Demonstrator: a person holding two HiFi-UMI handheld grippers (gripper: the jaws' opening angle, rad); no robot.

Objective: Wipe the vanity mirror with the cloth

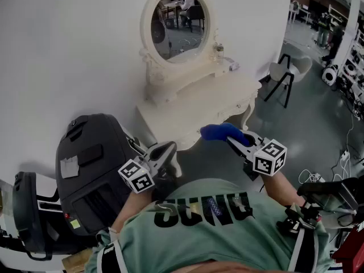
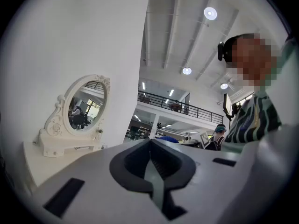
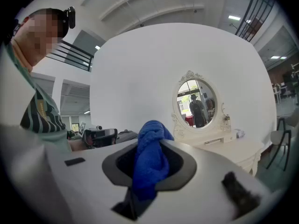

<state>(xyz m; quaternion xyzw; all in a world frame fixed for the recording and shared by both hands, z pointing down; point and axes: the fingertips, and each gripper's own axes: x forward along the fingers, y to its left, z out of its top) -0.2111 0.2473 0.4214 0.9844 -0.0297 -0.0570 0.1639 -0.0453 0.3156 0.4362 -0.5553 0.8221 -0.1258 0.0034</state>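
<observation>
An oval vanity mirror [image 1: 181,23] in a carved white frame stands on a white dressing table [image 1: 196,107] against the wall; it also shows in the left gripper view as the mirror [image 2: 87,107] and in the right gripper view as the mirror [image 3: 196,103]. My right gripper [image 1: 230,135] is shut on a blue cloth [image 1: 222,132], held short of the table's front edge; the cloth [image 3: 150,160] bulges up between the jaws. My left gripper [image 1: 169,148] is shut with nothing in it, low in front of the table.
A dark backpack [image 1: 94,169] on a black chair sits at my left. A white chair [image 1: 289,73] stands right of the table. Small items [image 1: 223,54] rest on the table's shelf beside the mirror. Black gear [image 1: 318,201] lies at my right.
</observation>
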